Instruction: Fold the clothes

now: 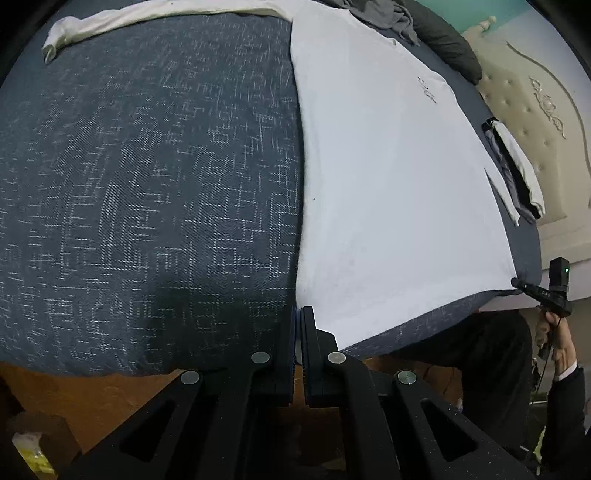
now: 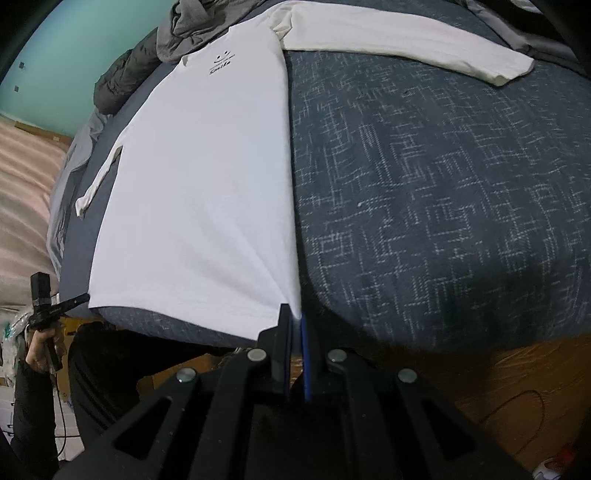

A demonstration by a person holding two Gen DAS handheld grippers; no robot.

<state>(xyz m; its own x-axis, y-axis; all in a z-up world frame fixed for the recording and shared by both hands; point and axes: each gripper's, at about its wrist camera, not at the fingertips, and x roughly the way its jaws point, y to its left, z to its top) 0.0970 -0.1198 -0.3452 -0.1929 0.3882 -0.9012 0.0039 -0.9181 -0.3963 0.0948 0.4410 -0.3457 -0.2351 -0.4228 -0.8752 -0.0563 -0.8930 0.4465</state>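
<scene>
A white long-sleeve shirt (image 1: 388, 184) (image 2: 203, 184) lies flat, front up, on a dark blue patterned bedspread (image 1: 147, 184) (image 2: 443, 184), its hem at the near edge of the bed. My left gripper (image 1: 298, 317) is shut on the left hem corner. My right gripper (image 2: 294, 317) is shut on the right hem corner, with white cloth showing between its pads. Each view shows the other gripper at the far corner: the right gripper (image 1: 517, 282) and the left gripper (image 2: 84, 296), each held by a hand. One sleeve (image 1: 110, 22) (image 2: 406, 40) stretches sideways across the bedspread.
A heap of grey clothes (image 1: 380, 14) (image 2: 184, 26) and a dark jacket (image 1: 447, 40) lie at the far end of the bed. Folded garments (image 1: 517, 173) rest beside a cream padded headboard (image 1: 535, 110). The person's dark trousers (image 2: 110, 362) stand against the bed's near edge.
</scene>
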